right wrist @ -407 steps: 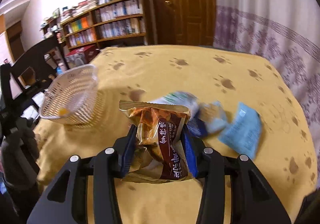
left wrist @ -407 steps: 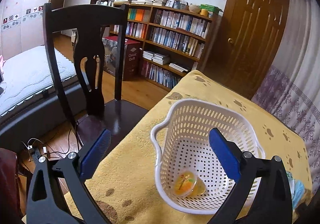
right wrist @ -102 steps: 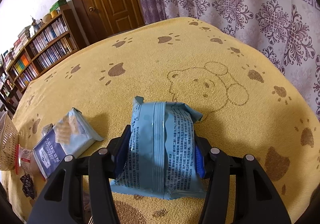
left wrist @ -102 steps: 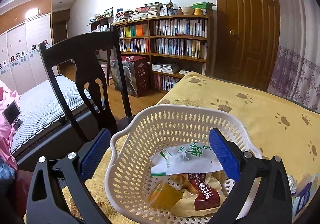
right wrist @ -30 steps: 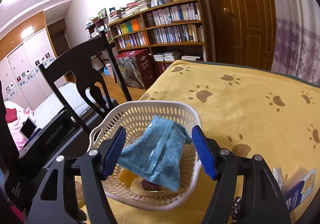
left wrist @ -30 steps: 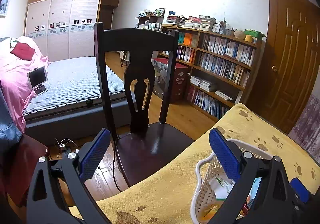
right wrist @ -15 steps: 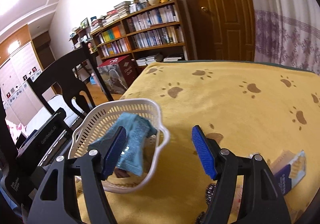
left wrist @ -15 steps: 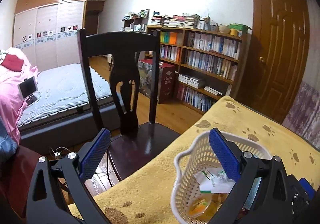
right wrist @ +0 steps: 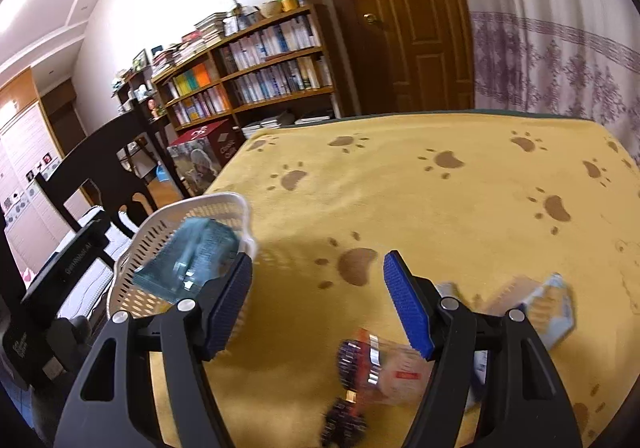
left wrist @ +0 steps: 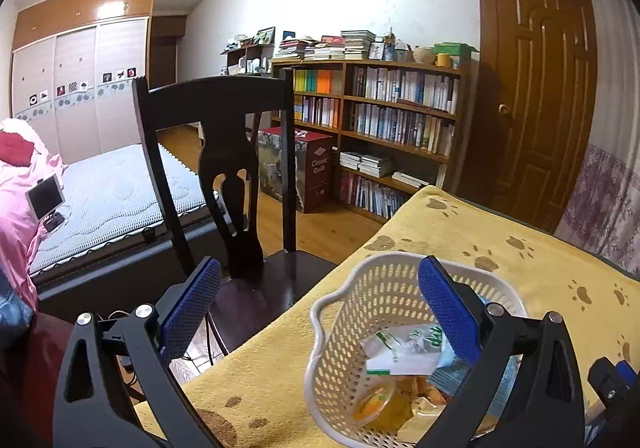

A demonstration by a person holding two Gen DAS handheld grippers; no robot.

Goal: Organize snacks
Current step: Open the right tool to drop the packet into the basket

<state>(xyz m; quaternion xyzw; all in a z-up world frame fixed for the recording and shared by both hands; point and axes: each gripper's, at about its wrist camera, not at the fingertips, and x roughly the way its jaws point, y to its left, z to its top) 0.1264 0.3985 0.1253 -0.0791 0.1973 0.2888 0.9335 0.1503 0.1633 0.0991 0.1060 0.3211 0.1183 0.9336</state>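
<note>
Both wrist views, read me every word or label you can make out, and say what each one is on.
"Classic Quilt": on the dark red box by the bookshelf.
White and green packet in the basket: green characters, not legible.
Light blue packet: print blurred.
Book spines and table snacks: unreadable.

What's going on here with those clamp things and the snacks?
A person is sorting snacks with a handheld gripper in each hand. The white basket on the yellow tablecloth already holds several snacks, a light blue packet on top. Both the left gripper and right gripper are open and hold nothing. More packets lie on the cloth near the right gripper.
</note>
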